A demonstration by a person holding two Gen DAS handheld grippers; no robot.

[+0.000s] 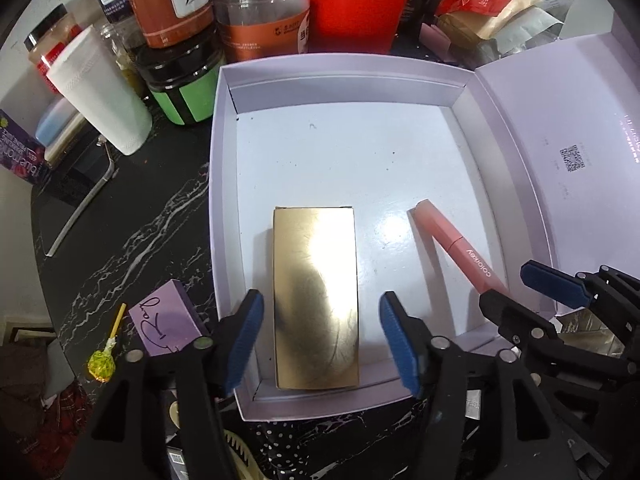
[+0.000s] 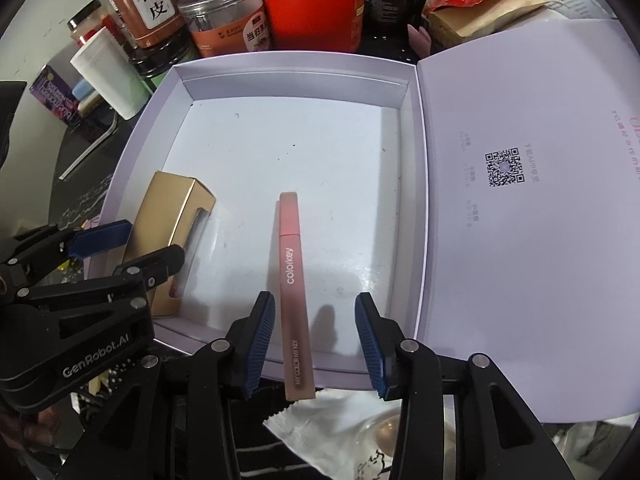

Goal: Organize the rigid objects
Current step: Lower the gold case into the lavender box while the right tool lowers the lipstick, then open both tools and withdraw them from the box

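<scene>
A gold box [image 1: 316, 300] lies flat inside the open lilac box [image 1: 218, 168], near its front wall. My left gripper [image 1: 321, 297] stands open astride it, a gap showing between each blue pad and the box's sides. In the right wrist view the gold box [image 2: 172, 216] lies at the tray's left. A pink Colorkey tube [image 2: 291, 280] lies lengthwise in the lilac box [image 2: 412, 200], its near end over the front rim. My right gripper [image 2: 314, 298] is open around the tube, which lies nearer the left pad, neither pad pressing it. The pink tube [image 1: 452, 248] also shows at the tray's right.
The box's lid [image 2: 520, 220] lies open to the right. Jars [image 1: 260, 12], a red canister [image 1: 360, 4] and a white cup [image 1: 104, 96] crowd the back. On the black marble table sit a small purple box [image 1: 168, 324] and a lollipop [image 1: 102, 364]. Packets [image 1: 488, 4] lie at back right.
</scene>
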